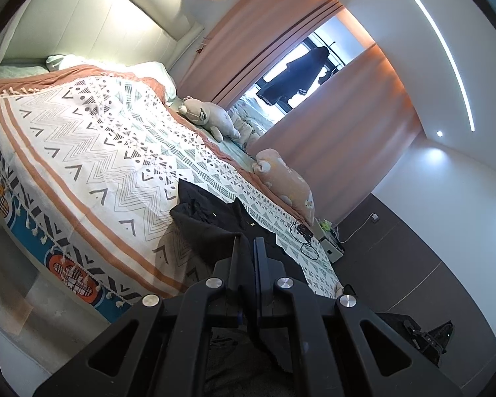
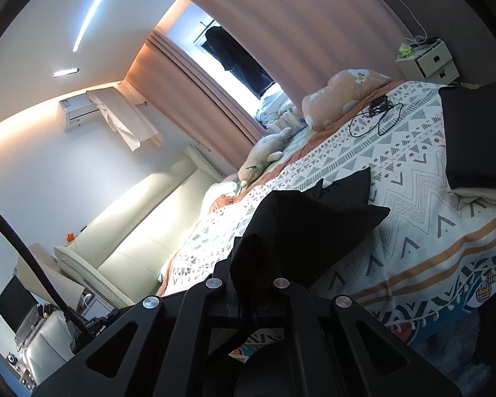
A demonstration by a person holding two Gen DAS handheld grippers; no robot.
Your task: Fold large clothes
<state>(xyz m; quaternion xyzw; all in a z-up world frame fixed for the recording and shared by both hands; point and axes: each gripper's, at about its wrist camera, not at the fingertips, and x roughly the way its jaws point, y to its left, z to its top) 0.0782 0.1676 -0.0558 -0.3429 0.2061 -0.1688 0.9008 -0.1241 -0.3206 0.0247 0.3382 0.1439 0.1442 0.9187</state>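
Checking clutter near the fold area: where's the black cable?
The black cable lies coiled on the patterned bedspread beside the peach plush pillow, near the bed corner closest to the white nightstand.

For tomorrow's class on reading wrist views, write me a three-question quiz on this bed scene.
1. True or false: the right claw is shut on the black garment.
2. What lies nearest the cable on the bed? A) pink plush B) beige plush C) headboard
3. Fill in: the hanging dark garment shows between the ____.

Key: 1 true; 2 A; 3 curtains.
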